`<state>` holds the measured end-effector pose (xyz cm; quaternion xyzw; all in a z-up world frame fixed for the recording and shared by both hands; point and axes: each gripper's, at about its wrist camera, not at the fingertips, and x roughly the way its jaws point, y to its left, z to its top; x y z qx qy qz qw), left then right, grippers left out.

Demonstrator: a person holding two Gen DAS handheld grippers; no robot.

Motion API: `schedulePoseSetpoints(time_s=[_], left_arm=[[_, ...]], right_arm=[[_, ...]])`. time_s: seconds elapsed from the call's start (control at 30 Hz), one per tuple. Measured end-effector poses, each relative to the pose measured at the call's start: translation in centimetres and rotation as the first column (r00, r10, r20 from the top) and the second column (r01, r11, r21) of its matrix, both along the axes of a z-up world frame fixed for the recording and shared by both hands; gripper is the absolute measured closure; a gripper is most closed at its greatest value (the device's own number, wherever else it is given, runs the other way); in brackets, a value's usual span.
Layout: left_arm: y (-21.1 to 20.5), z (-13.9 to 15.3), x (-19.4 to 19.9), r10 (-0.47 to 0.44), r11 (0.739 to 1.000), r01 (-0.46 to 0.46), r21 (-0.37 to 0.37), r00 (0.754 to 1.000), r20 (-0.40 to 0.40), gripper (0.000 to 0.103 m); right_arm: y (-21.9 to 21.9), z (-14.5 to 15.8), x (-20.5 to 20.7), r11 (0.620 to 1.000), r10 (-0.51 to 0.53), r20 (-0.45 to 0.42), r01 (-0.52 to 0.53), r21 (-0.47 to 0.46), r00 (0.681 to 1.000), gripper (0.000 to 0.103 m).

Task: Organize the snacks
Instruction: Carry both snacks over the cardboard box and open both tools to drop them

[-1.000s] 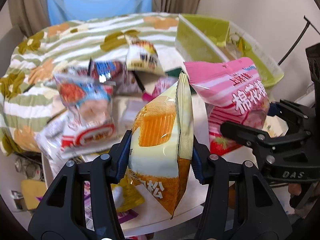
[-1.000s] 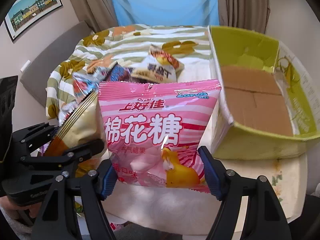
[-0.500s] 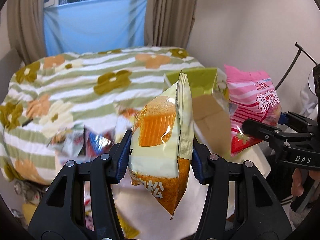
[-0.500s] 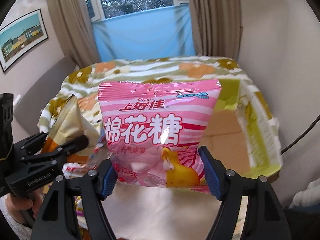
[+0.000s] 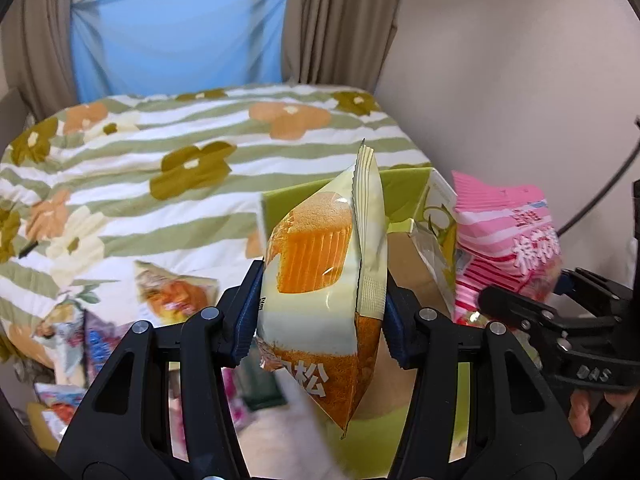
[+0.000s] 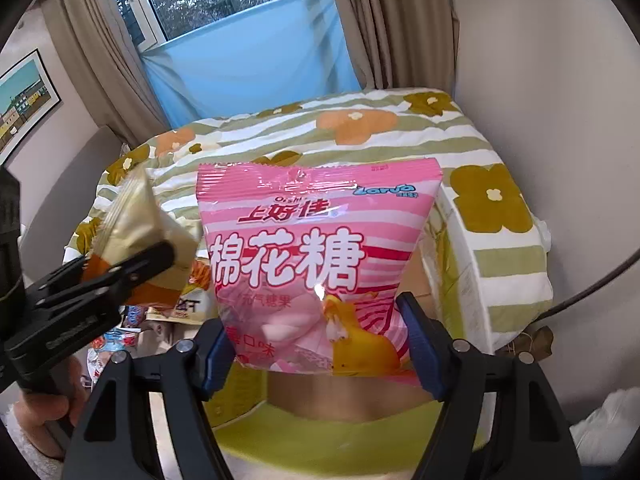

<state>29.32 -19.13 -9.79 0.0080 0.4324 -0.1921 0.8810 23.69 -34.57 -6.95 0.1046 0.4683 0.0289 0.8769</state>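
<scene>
Two grippers are up in the air side by side, each with its fingers closed tight on a snack bag. The left gripper (image 5: 320, 320) pinches a cream-and-orange cake bag (image 5: 320, 280) by its lower half, so the crimped top edge stands tall and the bottom corner hangs below the blue pads; a cake is pictured on it, and near the bottom the character 松 can be read. The right gripper (image 6: 316, 348) clamps a pink striped marshmallow bag (image 6: 316, 264) near its base, held flat toward the camera. Its front reads "Oishi", 上好佳 and, in large white characters, 棉花糖, with "Larva" in blue at the top right corner.

Just beyond both bags lies a green cardboard box (image 5: 404, 196), open at the top with its brown floor showing; its near wall (image 6: 320, 440) sits right under the right fingers. In the left view the pink bag hangs over the box's right side, while the cake bag hangs over its near left part.

Left of the box, several loose snack packets (image 5: 176, 296) lie scattered on the worktop. Behind them stretches a bed (image 5: 160, 160) with a green-striped floral cover.
</scene>
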Motion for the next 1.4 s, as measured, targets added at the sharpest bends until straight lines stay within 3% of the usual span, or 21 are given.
schedulePoseSetpoints(time_s=[0.1,0.13,0.17,0.23,0.5,0.9,1.0,1.07,1.1,1.4], left_arm=[[-2.5,-1.4,2.0,0.029,0.999,-0.029,0.022,0.999,-0.024,0.05],[-3.4,-1.8,2.5,0.044,0.998,-0.042,0.039,0.999,-0.032,0.04],[-3.9,-2.2,2.8,0.064,0.997,-0.062,0.056,0.997,-0.037,0.02],[-4.1,-2.4,2.7,0.085,0.995,-0.083,0.053,0.996,-0.033,0.001],[-2.9,-4.0,1.1,0.096,0.994,-0.092,0.06,0.992,-0.078,0.001],[0.8,-4.3,-0.2,0.08,0.996,-0.077,0.039,0.992,-0.094,0.001],[1.7,-4.6,-0.1,0.077,0.996,-0.073,0.046,0.992,-0.096,0.001],[2.3,-4.9,-0.1,0.072,0.997,-0.068,0.04,0.992,-0.105,0.001],[2.6,-5.2,-0.1,0.068,0.997,-0.064,0.039,0.991,-0.111,0.001],[3.7,-6.2,-0.4,0.031,0.999,-0.027,0.032,0.993,-0.116,0.001]], right_arm=[[-1.6,-0.4,1.2,1.0,0.017,-0.014,-0.017,0.003,1.0,0.033],[-2.3,-0.6,1.7,1.0,0.024,-0.021,-0.024,0.0,1.0,0.033],[-2.7,-0.8,2.1,1.0,0.026,-0.027,-0.026,-0.002,0.999,0.033],[-3.6,-1.2,2.7,0.999,0.032,-0.04,-0.032,0.001,0.999,0.033],[-5.5,-3.1,3.8,0.999,0.035,-0.086,-0.034,0.009,0.996,0.033],[-2.7,-3.3,6.6,0.995,0.086,-0.102,-0.09,-0.038,0.991,0.03],[-1.7,-4.3,8.0,0.994,0.094,-0.098,-0.099,-0.042,0.991,0.025],[-1.3,-5.0,8.4,0.996,0.085,-0.089,-0.088,-0.03,0.992,0.004],[-1.1,-5.2,8.4,0.996,0.08,-0.084,-0.082,-0.027,0.993,0.001],[-1.0,-5.3,5.6,0.995,0.004,-0.105,-0.015,-0.102,0.994,0.001]])
